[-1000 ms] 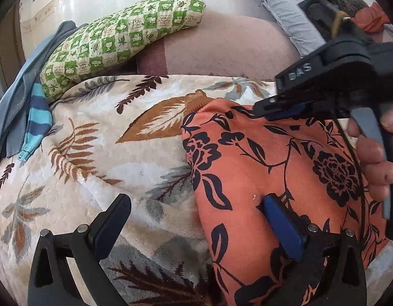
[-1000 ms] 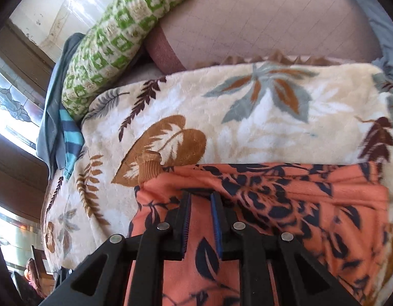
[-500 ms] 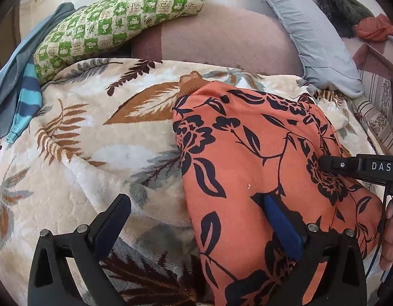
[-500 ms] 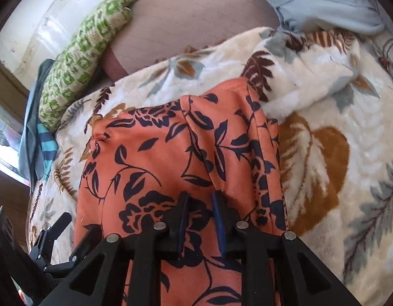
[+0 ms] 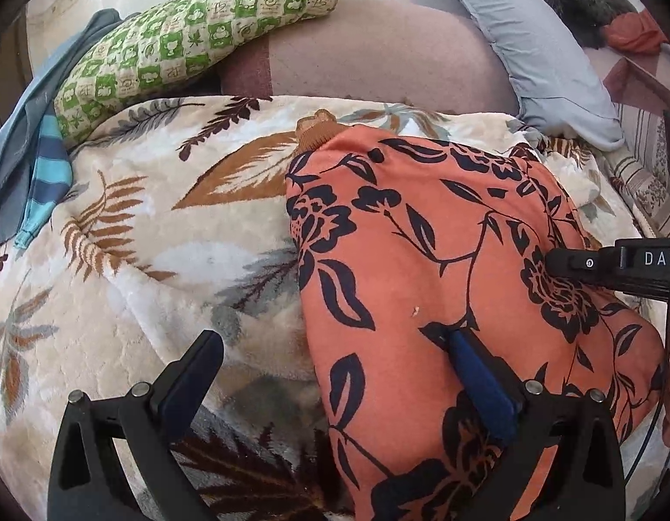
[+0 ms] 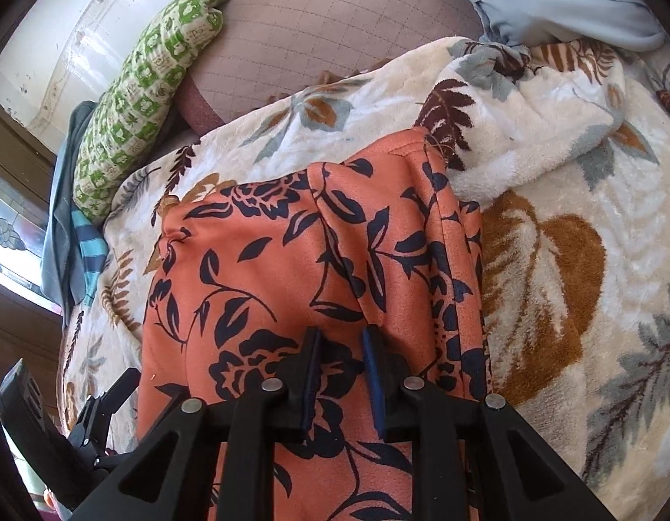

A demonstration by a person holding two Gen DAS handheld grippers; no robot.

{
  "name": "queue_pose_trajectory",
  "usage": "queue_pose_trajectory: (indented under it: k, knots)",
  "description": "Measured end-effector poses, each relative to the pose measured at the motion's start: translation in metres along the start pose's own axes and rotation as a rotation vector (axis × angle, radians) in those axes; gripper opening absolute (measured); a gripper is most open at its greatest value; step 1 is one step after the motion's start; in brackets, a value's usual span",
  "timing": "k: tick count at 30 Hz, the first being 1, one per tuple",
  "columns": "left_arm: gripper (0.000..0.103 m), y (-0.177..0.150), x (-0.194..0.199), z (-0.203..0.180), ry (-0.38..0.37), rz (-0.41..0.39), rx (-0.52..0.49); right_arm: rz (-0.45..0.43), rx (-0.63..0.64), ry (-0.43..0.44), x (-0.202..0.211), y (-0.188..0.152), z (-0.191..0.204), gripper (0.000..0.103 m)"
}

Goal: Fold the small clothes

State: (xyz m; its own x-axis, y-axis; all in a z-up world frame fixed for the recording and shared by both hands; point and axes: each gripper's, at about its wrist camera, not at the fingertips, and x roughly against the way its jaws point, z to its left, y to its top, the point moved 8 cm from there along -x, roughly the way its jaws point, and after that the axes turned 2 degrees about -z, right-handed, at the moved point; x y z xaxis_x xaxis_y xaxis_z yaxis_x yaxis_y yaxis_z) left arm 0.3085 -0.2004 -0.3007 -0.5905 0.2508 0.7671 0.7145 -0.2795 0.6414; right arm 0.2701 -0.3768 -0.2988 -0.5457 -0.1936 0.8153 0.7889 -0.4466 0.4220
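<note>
An orange garment (image 5: 421, 260) with a dark floral print lies folded over on a leaf-patterned blanket (image 5: 139, 260); its brown ribbed cuff (image 5: 315, 128) sticks out at the far edge. My left gripper (image 5: 335, 347) is wide open, its right finger (image 5: 478, 373) resting on the garment's near part, its left finger over the blanket. My right gripper (image 6: 341, 347) has its jaws slightly apart, low over the garment (image 6: 291, 260), holding no fabric. The right gripper also shows at the right edge of the left wrist view (image 5: 617, 260).
A green checked pillow (image 5: 196, 43), a mauve cushion (image 5: 378, 56) and a grey-blue pillow (image 5: 530, 43) line the far side. Blue and striped clothes (image 5: 44, 173) lie at the far left. A bunched fold of blanket (image 6: 530, 130) sits right of the garment.
My right gripper carried the garment's far edge toward the near side, folding it over, then opened a little and let go. The left gripper stayed open in place.
</note>
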Motion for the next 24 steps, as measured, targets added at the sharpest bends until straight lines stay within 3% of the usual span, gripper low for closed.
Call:
queue_pose_trajectory:
  k: [11,14,16,18,20,24]
  knots:
    - [0.103,0.000,-0.005,-0.003,-0.012,0.003,-0.063,-0.006,0.011,0.006,0.001,-0.004,-0.001,0.023]
    - [0.103,0.009,0.001,0.004,-0.074,0.020,0.007,-0.009,0.004,0.024,0.005,-0.002,0.000,0.023]
    - [0.103,0.020,0.011,0.013,-0.098,-0.016,0.072,-0.043,-0.007,0.064,0.014,0.005,0.003,0.023]
    - [0.103,0.028,0.017,0.023,-0.074,-0.056,0.092,-0.100,-0.003,0.079,0.024,0.017,0.006,0.023]
    - [0.103,0.028,0.009,0.028,-0.010,-0.047,0.059,-0.120,-0.004,0.064,0.023,0.027,0.005,0.023]
    - [0.103,0.023,-0.005,0.029,-0.005,-0.027,0.064,-0.050,-0.080,0.015,-0.010,0.026,-0.013,0.023]
